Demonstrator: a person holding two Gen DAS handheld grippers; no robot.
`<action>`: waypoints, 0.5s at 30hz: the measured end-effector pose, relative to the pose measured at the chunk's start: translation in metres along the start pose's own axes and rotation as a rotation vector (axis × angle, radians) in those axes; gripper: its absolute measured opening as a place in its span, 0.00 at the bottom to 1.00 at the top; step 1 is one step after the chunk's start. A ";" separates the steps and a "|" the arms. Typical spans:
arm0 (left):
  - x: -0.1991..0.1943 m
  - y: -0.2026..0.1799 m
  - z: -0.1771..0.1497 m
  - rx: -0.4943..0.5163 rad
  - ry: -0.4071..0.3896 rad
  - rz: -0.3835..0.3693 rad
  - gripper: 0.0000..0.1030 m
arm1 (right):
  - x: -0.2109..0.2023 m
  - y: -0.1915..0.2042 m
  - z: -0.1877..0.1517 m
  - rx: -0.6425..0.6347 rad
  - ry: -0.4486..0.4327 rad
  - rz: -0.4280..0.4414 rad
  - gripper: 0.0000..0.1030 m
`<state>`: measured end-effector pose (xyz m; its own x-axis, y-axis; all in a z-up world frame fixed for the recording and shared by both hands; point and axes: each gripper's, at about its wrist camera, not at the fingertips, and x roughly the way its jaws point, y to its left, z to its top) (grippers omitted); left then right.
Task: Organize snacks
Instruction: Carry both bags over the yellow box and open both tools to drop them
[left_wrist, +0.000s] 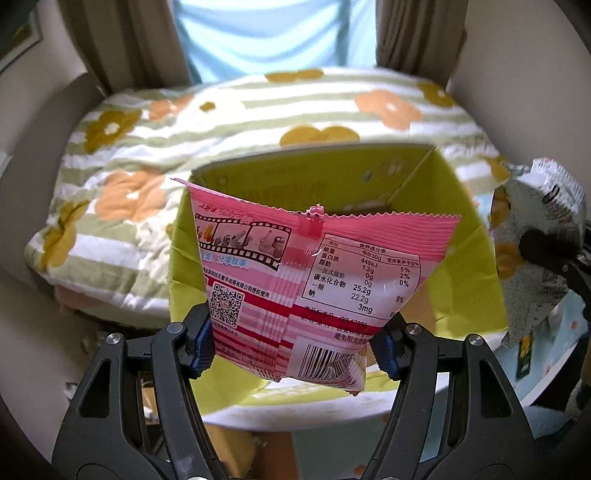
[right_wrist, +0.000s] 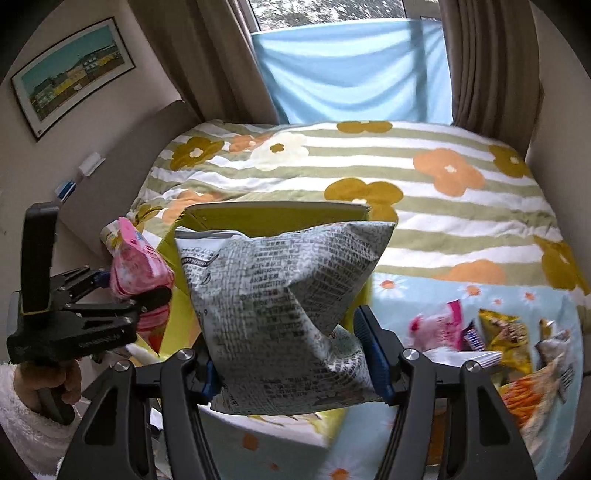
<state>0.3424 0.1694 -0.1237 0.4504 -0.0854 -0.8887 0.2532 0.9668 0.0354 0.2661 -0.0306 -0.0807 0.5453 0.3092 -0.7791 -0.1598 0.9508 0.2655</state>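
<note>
The left gripper (left_wrist: 297, 339) has its blue pads clamped on the lower edges of a pink foil snack packet with a printed nutrition panel (left_wrist: 314, 280); the packet stands upright between the jaws, its crimped top toward twelve o'clock. The right gripper (right_wrist: 293, 358) is closed on a grey-and-white crinkled snack bag covered in small print (right_wrist: 280, 291), pinched at its lower corners.

Risk, judged: both holds bite only the bottom margin of soft, air-filled bags. Either bag may pivot or slide out if swung quickly. The two bags head for one opening, so a collision at the rim is possible, and a bag caught on a raised flap could tip the box.

Just beyond both bags stands the open yellow-green cardboard box (left_wrist: 469, 236), flaps up; its inside is mostly hidden by the bags.

In the right wrist view, at four o'clock, a loose heap of assorted snack packets (right_wrist: 506, 343) lies on a light blue daisy-print tablecloth (right_wrist: 413, 295); these remain unsorted.

Farther off, a bed with a green-striped quilt bearing orange and mustard flowers (right_wrist: 424, 206) fills the middle distance. At twelve o'clock, a pale blue cloth (right_wrist: 351, 74) hangs across the window between brown curtains (right_wrist: 221, 59). A framed townscape picture (right_wrist: 74, 70) hangs at ten o'clock.
</note>
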 end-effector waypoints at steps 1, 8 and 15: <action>0.010 0.002 0.001 0.010 0.031 0.000 0.63 | 0.002 0.001 0.000 0.012 0.009 -0.001 0.57; 0.072 -0.001 0.004 0.078 0.210 -0.061 0.63 | 0.024 0.015 -0.002 0.072 0.057 -0.066 0.57; 0.090 -0.009 -0.002 0.137 0.263 -0.059 0.94 | 0.042 0.013 -0.003 0.111 0.105 -0.094 0.57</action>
<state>0.3792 0.1530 -0.2045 0.1992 -0.0579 -0.9782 0.3935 0.9190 0.0257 0.2845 -0.0051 -0.1112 0.4633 0.2247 -0.8572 -0.0172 0.9694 0.2448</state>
